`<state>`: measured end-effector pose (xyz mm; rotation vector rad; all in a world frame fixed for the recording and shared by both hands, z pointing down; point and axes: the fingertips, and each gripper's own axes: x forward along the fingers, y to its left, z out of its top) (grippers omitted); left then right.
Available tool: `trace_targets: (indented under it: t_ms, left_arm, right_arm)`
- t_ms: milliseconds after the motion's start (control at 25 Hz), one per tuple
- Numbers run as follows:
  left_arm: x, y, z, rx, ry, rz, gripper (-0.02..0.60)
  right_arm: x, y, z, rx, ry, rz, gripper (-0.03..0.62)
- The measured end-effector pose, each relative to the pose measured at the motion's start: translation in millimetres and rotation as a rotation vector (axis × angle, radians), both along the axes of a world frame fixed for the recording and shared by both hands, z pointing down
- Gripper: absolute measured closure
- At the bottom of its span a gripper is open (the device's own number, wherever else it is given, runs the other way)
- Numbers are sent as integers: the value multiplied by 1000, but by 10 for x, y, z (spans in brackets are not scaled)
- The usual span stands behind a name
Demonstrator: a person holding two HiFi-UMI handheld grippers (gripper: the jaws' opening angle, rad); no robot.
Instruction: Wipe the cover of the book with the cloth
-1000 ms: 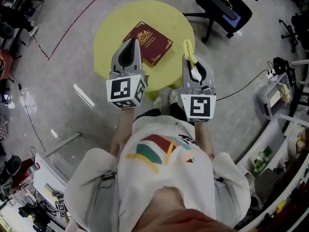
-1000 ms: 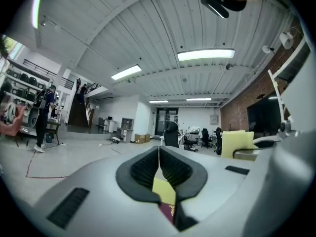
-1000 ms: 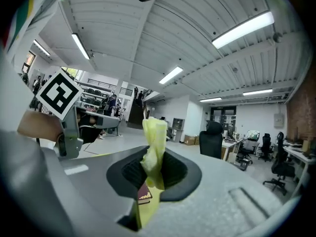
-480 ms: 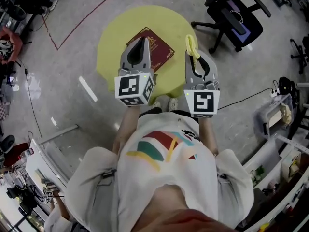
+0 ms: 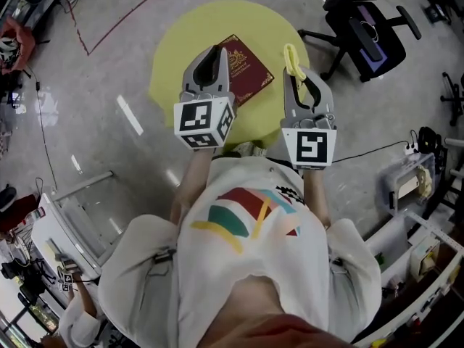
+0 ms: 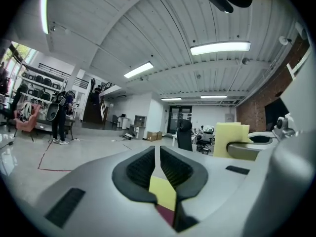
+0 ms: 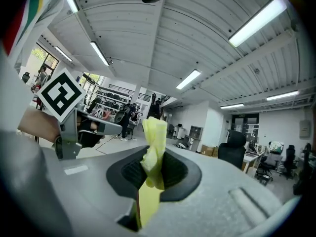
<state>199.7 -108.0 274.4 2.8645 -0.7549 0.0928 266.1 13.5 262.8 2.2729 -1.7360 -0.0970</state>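
Lying on table — book, bare top beyond far edges.

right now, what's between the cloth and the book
Only a bare strip of the yellow table, as the head view shows; the cloth in the right hand-held gripper sits apart from the book.

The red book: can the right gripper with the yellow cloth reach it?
Probably yes. The right gripper, shut on the cloth, is beside the book with nothing between; the left gripper covers only its left edge.
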Motion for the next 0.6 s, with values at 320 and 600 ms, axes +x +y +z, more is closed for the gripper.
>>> trace_targets:
  t_ms: [320,600]
  left_arm:
    - [21,-178,287,-169,17,-15,506]
    - [-16,-240,888,-407,13,-31,360]
  right_arm:
    - [6,-109,53,-23,-8,-11,566]
    - [-37,-94,195,-60,-34,-20,566]
